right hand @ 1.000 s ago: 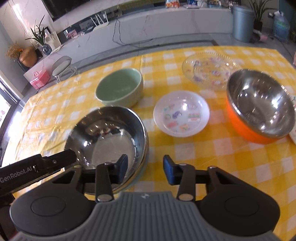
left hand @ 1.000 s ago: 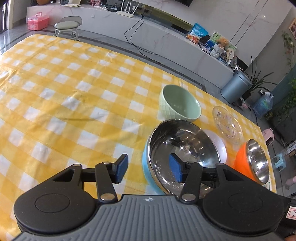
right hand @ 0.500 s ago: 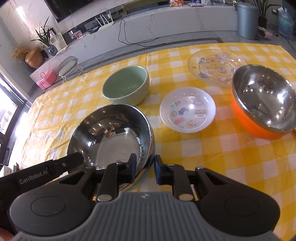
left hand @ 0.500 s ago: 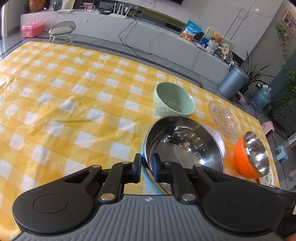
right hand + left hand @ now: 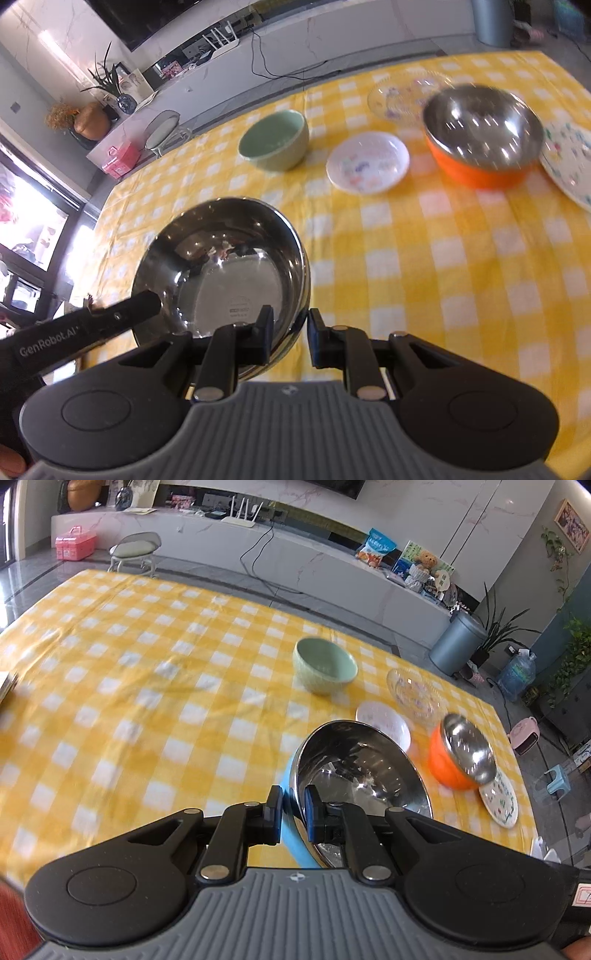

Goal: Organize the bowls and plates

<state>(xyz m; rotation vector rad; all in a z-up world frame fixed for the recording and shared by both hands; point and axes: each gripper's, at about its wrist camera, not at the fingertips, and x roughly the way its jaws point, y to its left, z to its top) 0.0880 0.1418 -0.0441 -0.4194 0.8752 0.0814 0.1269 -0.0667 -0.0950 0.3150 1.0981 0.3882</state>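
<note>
Steel rim sits pinched in both my grippers: the left gripper (image 5: pixel 294 812) has its blue pads closed on the near edge of the steel bowl (image 5: pixel 360 771), one pad on the light-blue outer wall and one inside, and the right gripper (image 5: pixel 290 334) is clamped the same way on the opposite side of that rim. Both pairs of jaws have just been closing, with the rim between them. I see the bowl tilted and apparently clear of the yellow checked tablecloth (image 5: pixel 155 686). Beyond it stands the green bowl (image 5: pixel 325 670); nearer the right side lie the small white dish (image 5: pixel 384 723), the clear glass plate (image 5: pixel 415 694), the orange bowl (image 5: pixel 461 757) and, just beside that, a patterned plate (image 5: pixel 500 801).
</note>
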